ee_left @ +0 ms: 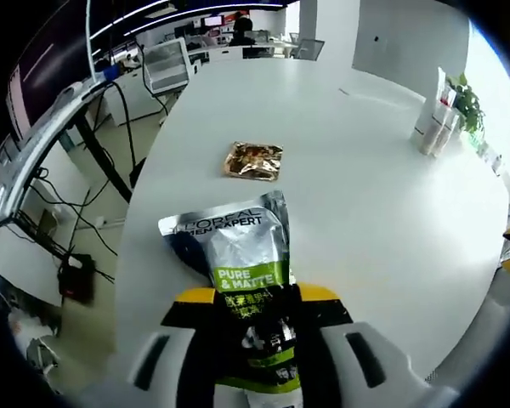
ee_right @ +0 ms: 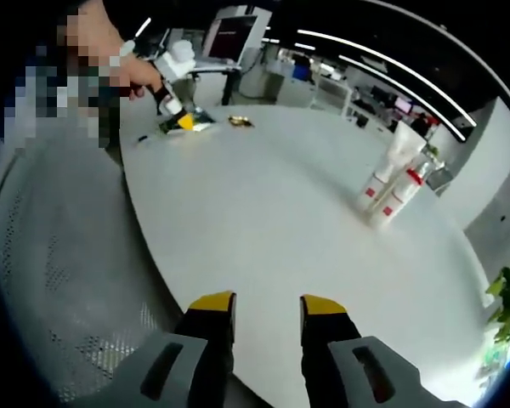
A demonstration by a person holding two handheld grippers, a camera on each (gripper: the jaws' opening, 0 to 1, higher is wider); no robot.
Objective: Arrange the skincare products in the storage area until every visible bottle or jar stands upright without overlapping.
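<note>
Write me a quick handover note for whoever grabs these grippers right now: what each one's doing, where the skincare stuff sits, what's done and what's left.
Left gripper: shut on the silver and green tube, held low over the near edge of the white table.
Right gripper: open, holding nothing, at the table's edge.
Gold foil packet: lying flat on the table beyond the tube.
White bottles with red labels: clustered close together on the far side; whether they touch cannot be told.
Done: tube picked up.
Left: stand the tube upright, clear of the others, and check the bottles' spacing.
</note>
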